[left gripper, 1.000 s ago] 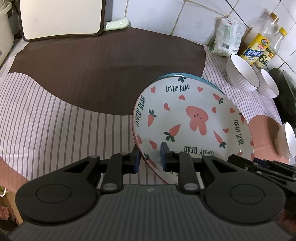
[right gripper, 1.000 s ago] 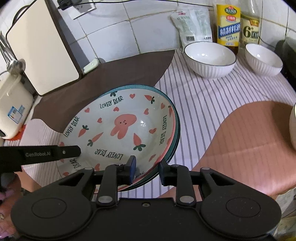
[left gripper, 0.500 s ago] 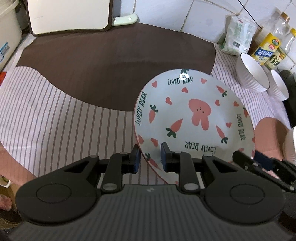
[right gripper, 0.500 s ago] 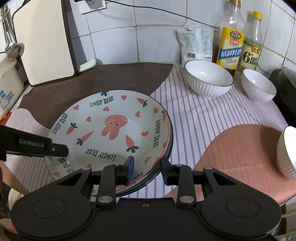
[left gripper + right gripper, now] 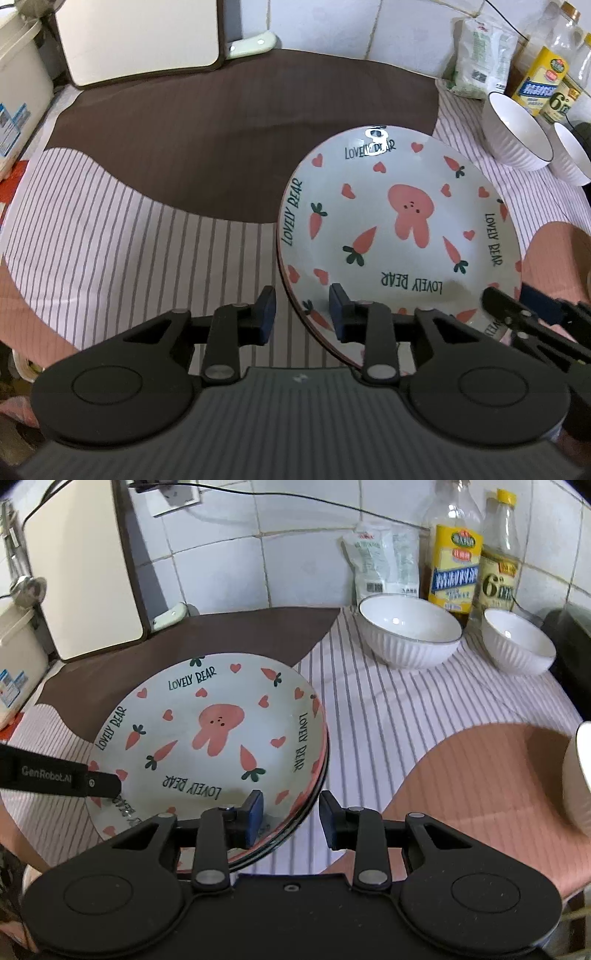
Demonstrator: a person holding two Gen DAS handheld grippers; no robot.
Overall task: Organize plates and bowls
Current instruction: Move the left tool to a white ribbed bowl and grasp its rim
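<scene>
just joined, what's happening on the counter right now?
A person works two handheld grippers on the rabbit plate, which sits on top of another plate on the striped cloth. The left gripper and right gripper each straddle the plate rim with jaws open, not clamped. Three white bowls wait to the right, the large bowl nearest the bottles.

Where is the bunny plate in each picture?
Left wrist view: the bunny plate fills the right half, with its near left rim between the open jaws of the left gripper.
Right wrist view: the bunny plate sits left of centre, with its near right rim between the open jaws of the right gripper.
Shared landmark: the big white ribbed bowl near the wall.
</scene>
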